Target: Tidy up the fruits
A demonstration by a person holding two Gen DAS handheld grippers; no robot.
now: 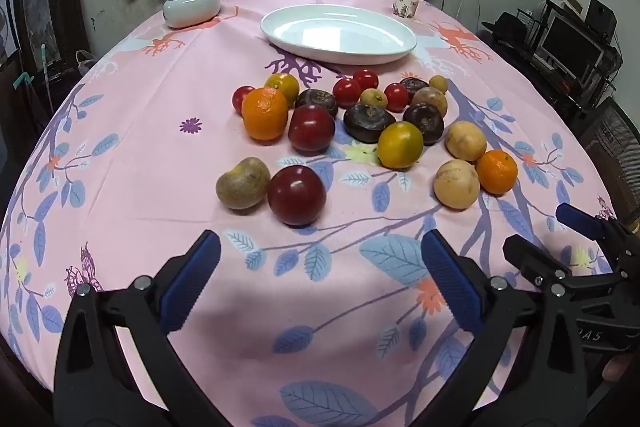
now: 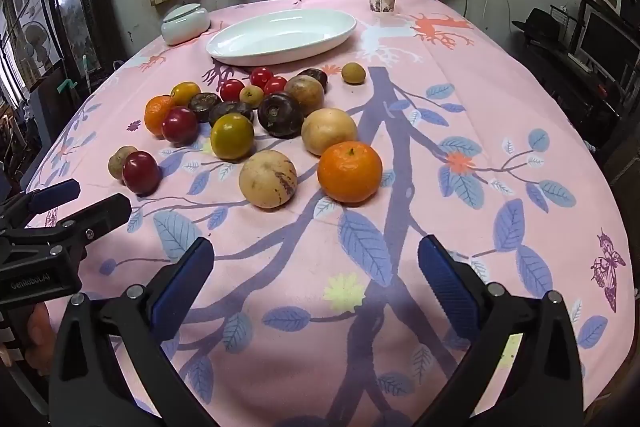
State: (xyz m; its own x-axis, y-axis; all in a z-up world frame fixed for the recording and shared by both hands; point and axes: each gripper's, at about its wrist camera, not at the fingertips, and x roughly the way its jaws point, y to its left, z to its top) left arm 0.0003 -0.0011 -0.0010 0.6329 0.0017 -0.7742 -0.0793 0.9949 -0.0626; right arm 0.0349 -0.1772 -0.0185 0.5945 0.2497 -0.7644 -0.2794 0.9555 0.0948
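Observation:
Several fruits lie loose on a pink floral tablecloth [image 1: 140,155]: oranges [image 1: 265,113], red plums [image 1: 296,195], cherry tomatoes [image 1: 346,92], dark water chestnuts [image 1: 369,123] and tan round fruits [image 1: 456,183]. An empty white oval plate [image 1: 338,34] stands behind them; it also shows in the right wrist view [image 2: 282,35]. My left gripper [image 1: 320,247] is open and empty, short of the nearest plum. My right gripper [image 2: 316,255] is open and empty, short of an orange [image 2: 349,171] and a tan fruit [image 2: 267,178].
A pale green lidded jar [image 1: 192,5] stands at the back left and a paper cup [image 1: 407,2] at the back right. Curtains and a wall lie behind the table. Shelves with a monitor [image 1: 570,45] stand to the right.

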